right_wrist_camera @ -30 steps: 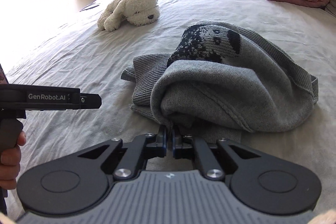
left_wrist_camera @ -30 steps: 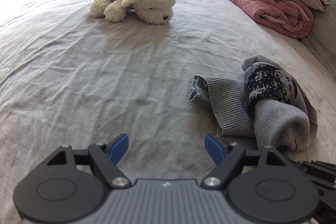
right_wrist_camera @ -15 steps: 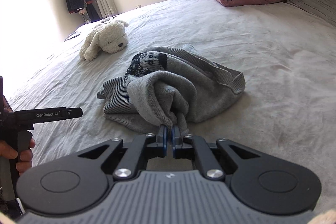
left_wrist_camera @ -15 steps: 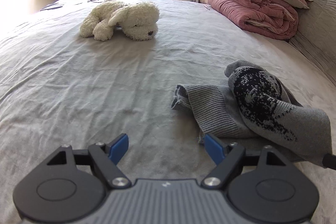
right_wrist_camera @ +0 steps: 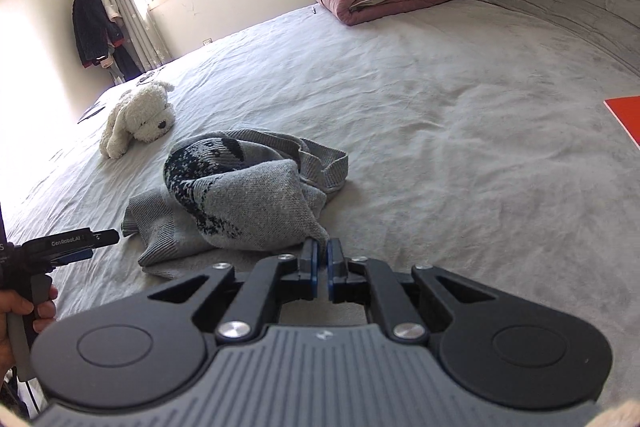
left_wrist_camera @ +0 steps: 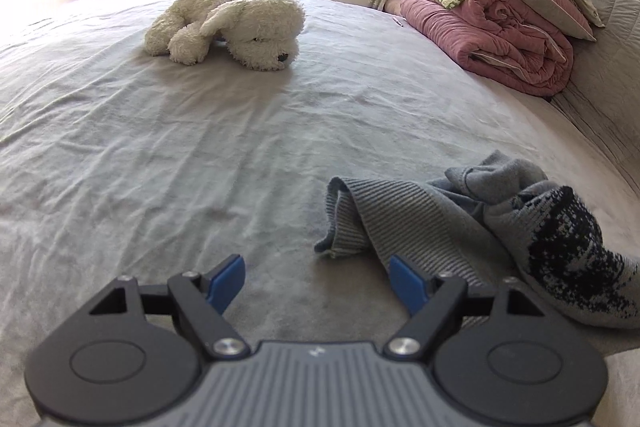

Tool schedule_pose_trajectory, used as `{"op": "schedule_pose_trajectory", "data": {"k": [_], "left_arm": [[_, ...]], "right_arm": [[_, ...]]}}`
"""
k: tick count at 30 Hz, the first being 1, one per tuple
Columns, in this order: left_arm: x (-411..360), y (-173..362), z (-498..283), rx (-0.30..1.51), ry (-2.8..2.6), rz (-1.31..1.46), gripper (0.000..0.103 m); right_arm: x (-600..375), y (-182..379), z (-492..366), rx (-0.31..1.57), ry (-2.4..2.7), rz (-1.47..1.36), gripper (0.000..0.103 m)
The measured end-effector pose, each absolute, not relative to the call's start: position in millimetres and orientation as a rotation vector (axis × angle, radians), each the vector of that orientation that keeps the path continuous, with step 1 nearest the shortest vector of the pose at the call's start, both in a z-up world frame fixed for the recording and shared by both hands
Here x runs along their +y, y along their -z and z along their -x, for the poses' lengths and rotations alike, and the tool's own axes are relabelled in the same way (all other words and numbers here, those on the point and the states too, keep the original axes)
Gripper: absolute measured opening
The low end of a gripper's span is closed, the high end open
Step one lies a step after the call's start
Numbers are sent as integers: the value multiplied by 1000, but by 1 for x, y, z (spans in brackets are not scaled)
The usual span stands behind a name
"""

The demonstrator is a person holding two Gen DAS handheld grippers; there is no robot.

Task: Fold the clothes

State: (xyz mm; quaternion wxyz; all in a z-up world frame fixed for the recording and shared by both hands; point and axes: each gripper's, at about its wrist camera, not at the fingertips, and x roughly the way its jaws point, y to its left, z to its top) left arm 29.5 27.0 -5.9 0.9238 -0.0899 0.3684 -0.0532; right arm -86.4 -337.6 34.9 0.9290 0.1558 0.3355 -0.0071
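Note:
A crumpled grey knitted sweater (right_wrist_camera: 248, 199) with a dark patterned patch lies on the grey bed sheet (right_wrist_camera: 460, 131). My right gripper (right_wrist_camera: 322, 255) is shut on a corner of the sweater and stretches the knit toward the camera. In the left wrist view the sweater (left_wrist_camera: 472, 227) lies at the lower right, its ribbed hem nearest. My left gripper (left_wrist_camera: 316, 281) is open just above the sheet, left of the hem, with nothing between its blue pads. The left gripper (right_wrist_camera: 90, 241) also shows at the left edge of the right wrist view, held by a hand.
A white plush dog (left_wrist_camera: 232, 27) lies farther up the bed. Folded pink and green quilts (left_wrist_camera: 504, 23) are stacked at the back right by the padded headboard. A red flat object (right_wrist_camera: 626, 115) sits at the right edge. Dark clothes (right_wrist_camera: 94, 27) hang by the curtained window.
My right gripper has pulled back and rolled with the sweater corner in it, drawing the bunched sweater out longer across the sheet. The left gripper stayed open and tilted slightly.

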Motion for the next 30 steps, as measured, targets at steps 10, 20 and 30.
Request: {"op": "schedule_pose_trajectory", "data": {"k": [10, 20, 30], "left_arm": [[31, 27, -50, 723, 98, 287, 69], [31, 12, -37, 609, 43, 254, 0], [28, 16, -37, 636, 166, 226, 49]], "right_arm": [[-369, -1, 68, 780, 94, -338, 5], [-367, 4, 70, 811, 79, -334, 5], [-359, -8, 78, 791, 94, -363, 11]]}}
